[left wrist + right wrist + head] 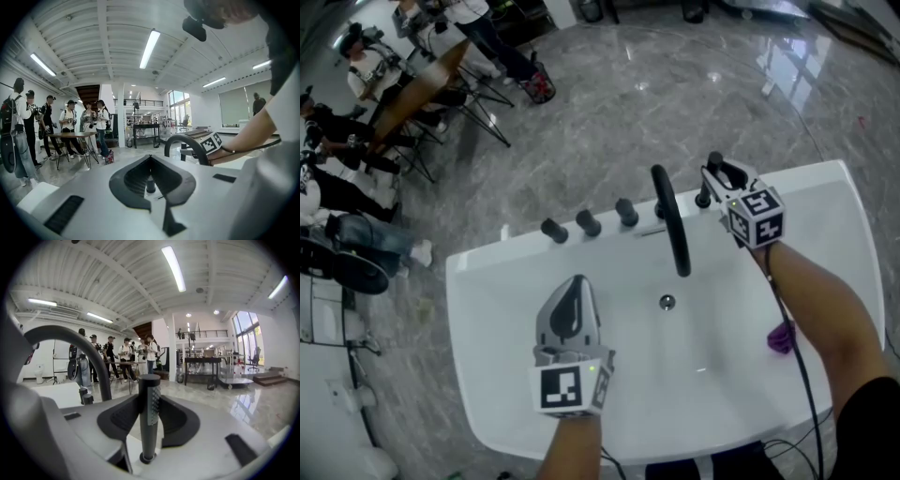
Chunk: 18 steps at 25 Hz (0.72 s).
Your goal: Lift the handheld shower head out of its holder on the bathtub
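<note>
The white bathtub (825, 211) is carrying the fittings along its far deck. The right gripper (720, 176) is clamping, jaws half-spread, on the upright handheld shower head (149, 413), which is sitting in its holder (148, 457). Pulling aslant is risking a jam, and the smooth stem is inviting slippage.

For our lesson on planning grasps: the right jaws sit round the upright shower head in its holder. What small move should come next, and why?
Probably a short, straight lift. The jaws of the right gripper appear closed on the shower head, which stands upright with its foot seated in the holder, so pulling upward along its axis should free it cleanly.
</note>
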### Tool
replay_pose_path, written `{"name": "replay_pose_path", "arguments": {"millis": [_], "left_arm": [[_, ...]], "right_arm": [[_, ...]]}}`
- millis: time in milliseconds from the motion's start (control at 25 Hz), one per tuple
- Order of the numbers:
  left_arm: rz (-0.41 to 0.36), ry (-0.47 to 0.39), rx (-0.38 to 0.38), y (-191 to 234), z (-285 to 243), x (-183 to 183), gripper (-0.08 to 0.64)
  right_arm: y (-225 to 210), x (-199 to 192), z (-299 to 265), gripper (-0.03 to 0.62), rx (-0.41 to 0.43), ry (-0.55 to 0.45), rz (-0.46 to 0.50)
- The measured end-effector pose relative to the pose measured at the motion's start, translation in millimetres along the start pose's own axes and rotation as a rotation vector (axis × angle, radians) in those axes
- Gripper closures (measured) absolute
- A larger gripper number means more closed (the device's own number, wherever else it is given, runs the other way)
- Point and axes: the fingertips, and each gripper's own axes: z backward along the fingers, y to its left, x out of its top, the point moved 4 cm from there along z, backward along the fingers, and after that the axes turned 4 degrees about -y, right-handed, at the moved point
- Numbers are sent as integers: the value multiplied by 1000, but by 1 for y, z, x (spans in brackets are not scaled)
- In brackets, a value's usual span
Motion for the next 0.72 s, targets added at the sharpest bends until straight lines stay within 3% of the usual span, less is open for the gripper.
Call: {"name": "replay_pose_path", "arguments": {"millis": [200, 400, 720], "left_arm": [[18, 5, 19, 8, 5, -6, 552], [-14, 15, 12, 7, 18, 2, 552], [-53, 19, 9, 9, 45, 44, 552]], "right_arm": [[23, 45, -9, 446, 83, -63, 102], [18, 57, -3, 448, 53, -60, 65], [7, 105, 37, 448, 7, -90, 15]]}}
